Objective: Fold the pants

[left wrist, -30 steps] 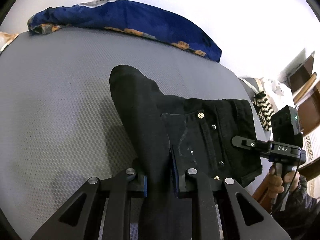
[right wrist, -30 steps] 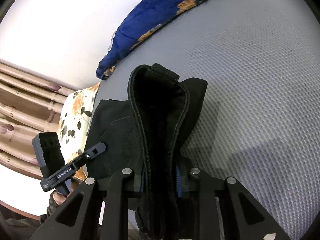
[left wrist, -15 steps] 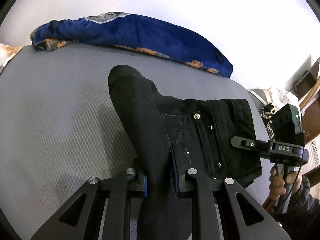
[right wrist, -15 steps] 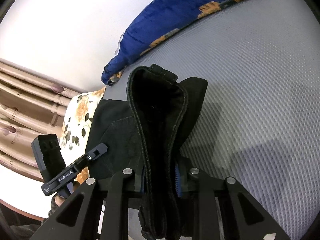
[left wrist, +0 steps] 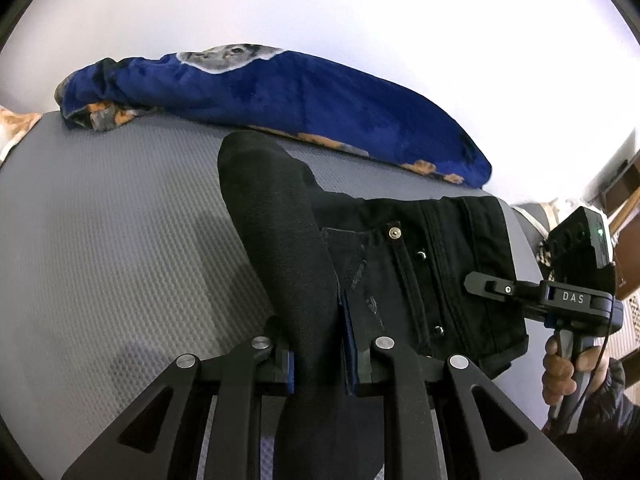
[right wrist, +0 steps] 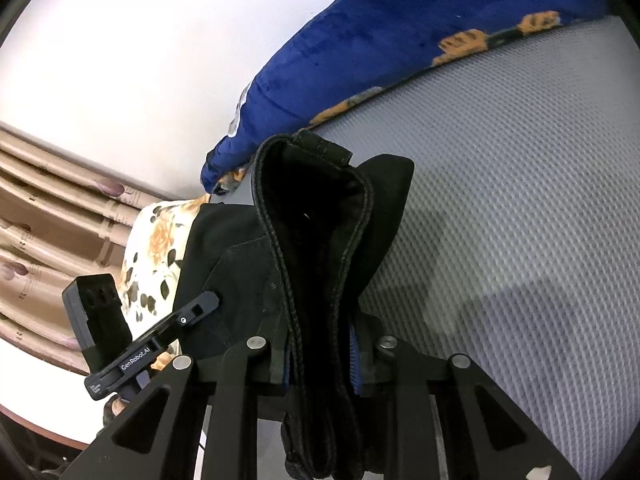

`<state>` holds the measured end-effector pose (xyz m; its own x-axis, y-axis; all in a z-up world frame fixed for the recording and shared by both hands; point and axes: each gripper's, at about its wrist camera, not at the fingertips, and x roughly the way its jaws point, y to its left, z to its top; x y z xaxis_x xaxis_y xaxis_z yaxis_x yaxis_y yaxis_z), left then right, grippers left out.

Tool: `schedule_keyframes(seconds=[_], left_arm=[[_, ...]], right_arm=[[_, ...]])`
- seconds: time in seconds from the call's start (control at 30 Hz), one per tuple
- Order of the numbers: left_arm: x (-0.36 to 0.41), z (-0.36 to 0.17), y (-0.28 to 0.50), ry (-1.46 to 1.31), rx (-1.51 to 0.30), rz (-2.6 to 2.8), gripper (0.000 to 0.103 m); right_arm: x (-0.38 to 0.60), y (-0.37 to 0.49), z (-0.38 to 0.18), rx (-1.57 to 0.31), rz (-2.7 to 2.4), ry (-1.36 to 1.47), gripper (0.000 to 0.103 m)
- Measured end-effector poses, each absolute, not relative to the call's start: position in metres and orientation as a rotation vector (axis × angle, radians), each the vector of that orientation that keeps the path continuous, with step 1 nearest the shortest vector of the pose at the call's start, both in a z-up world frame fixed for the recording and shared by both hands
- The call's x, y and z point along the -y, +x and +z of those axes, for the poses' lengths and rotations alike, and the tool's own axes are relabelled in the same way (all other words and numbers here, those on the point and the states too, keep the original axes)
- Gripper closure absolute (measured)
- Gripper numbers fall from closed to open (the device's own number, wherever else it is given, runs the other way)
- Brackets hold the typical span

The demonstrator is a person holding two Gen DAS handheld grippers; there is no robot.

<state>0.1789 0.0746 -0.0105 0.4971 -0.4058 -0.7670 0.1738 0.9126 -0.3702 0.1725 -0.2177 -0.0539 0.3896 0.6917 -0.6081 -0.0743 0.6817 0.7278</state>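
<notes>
Both grippers, left (left wrist: 318, 354) and right (right wrist: 320, 354), clamp bunched black pants (left wrist: 420, 272) near the blue blanket (left wrist: 280, 92); soft, limp, heavyish denim, best gripped at waistband

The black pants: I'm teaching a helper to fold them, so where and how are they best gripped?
Grip the black pants at two fabric edges, as now: the right tool clamps the thick stitched waistband from the near side, the left tool pinches the bunched leg. Seamed edges likely slip less than flat cloth on the grey mattress.
</notes>
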Motion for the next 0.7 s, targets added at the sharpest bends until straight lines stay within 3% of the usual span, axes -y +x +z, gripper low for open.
schedule_keyframes(seconds=[0.47,0.53,0.7], left_arm=[[-0.082,-0.036,0.210,-0.197,-1.000,-0.312,0.084],[-0.086,-0.047,0.212,-0.189,-1.018,-0.296,0.082],[-0.094,-0.073,0.211,-0.212,-1.054,-0.259,0.068]], right_arm=[[0.225,0.196,-0.076,-1.093,0.474,0.675,0.083],[0.229,0.196,-0.085,-1.114,0.429,0.659,0.080],[0.226,0.191,-0.095,-1.120,0.355,0.529,0.061]])
